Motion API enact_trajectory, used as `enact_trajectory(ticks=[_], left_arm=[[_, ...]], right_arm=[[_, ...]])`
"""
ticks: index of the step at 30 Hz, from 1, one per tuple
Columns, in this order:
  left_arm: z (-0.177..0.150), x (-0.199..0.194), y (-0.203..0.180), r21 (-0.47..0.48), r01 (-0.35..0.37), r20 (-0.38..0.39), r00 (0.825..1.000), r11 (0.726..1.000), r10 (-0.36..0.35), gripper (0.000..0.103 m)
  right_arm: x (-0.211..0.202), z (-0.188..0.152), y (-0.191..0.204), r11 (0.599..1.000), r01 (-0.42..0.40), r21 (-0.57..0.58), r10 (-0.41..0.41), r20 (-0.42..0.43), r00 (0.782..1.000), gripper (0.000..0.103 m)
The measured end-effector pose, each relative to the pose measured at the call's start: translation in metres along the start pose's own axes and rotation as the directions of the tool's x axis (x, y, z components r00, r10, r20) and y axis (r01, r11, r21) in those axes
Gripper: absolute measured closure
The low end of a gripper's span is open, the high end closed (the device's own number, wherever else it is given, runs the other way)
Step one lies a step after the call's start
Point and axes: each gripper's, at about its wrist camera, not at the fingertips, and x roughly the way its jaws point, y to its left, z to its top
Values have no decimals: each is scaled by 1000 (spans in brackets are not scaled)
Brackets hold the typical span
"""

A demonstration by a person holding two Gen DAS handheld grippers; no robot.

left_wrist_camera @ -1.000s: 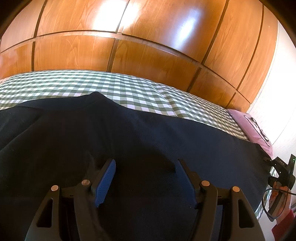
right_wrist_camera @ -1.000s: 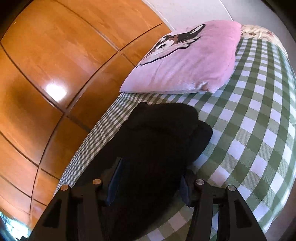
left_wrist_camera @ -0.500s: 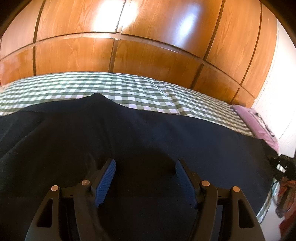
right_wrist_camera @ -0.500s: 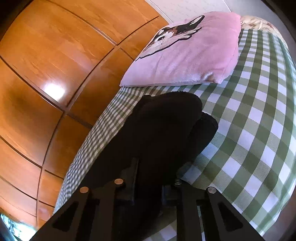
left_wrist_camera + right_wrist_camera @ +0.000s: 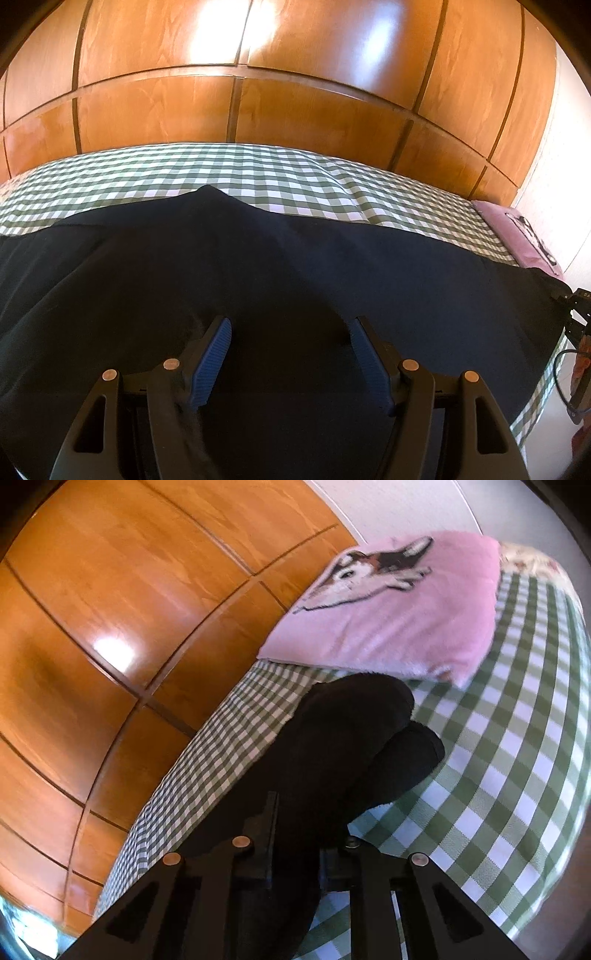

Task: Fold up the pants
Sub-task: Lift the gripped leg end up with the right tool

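Dark navy pants (image 5: 295, 273) lie spread across a bed with a green-and-white checked cover (image 5: 258, 173). My left gripper (image 5: 290, 328) is open, its blue pads low over the pants' middle with cloth between and under them. In the right wrist view my right gripper (image 5: 299, 819) is shut on the dark leg end of the pants (image 5: 351, 738), which bunches up ahead of the fingers above the checked cover (image 5: 498, 775). The right gripper shows small at the right edge of the left wrist view (image 5: 576, 314).
A pink pillow with a dog print (image 5: 399, 620) lies just beyond the leg end; it also shows at the far right (image 5: 517, 232). A glossy wooden wardrobe wall (image 5: 295, 74) runs along the bed's far side. A white wall stands behind the pillow.
My right gripper closed on the pants' leg end and raised it a little. My left gripper stayed open over the pants and shifted slightly.
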Motion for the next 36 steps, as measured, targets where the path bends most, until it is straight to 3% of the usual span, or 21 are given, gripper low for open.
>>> enact_trajectory(ticks=[12, 21, 31, 36], left_arm=[[-8, -26, 59, -153, -29, 46, 998, 988, 37, 35], [-8, -30, 73, -180, -36, 42, 998, 983, 44, 35], [-17, -36, 74, -170, -43, 31, 998, 984, 49, 35], [-15, -40, 87, -278, 11, 37, 999, 961, -1, 35]], right_arm=[[-42, 1, 82, 975, -13, -223, 35, 95, 995, 87], [-71, -23, 155, 917, -82, -391, 153, 153, 976, 87], [-75, -83, 235, 766, -183, -616, 294, 81, 952, 87], [-66, -129, 265, 648, -245, -721, 339, -14, 941, 87]])
